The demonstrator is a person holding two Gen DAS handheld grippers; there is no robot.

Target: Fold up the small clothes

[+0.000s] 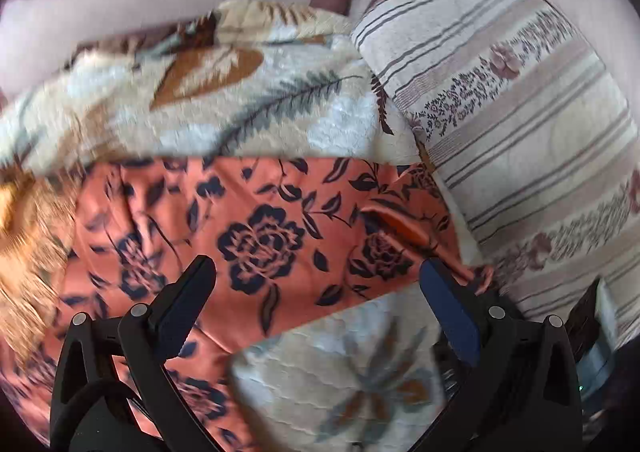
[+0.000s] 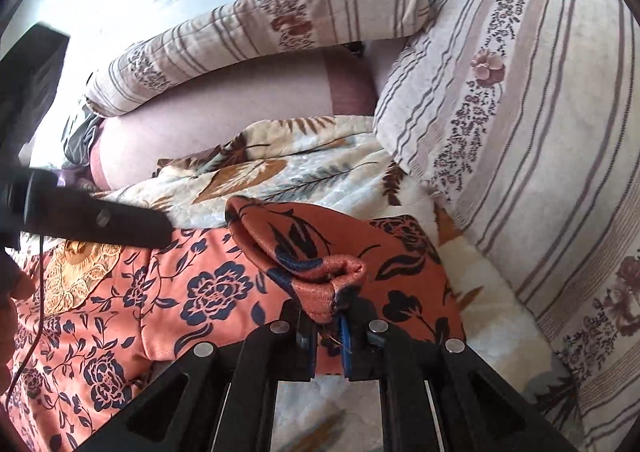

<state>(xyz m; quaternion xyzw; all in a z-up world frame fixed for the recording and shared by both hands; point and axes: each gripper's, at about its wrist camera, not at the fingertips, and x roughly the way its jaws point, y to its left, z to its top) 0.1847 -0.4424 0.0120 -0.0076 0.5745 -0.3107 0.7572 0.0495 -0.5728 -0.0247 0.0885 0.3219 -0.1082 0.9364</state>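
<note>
Right wrist view: right gripper fingers pinch a bunched edge of the salmon floral-print garment spread on the leaf-patterned blanket. Left gripper hovers, fingers spread. Carry the fold across low, keeping the cloth taut.

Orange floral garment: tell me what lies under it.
The orange floral garment lies on a cream leaf-patterned blanket, visible around its edges. Whatever is beneath its middle is covered.
</note>
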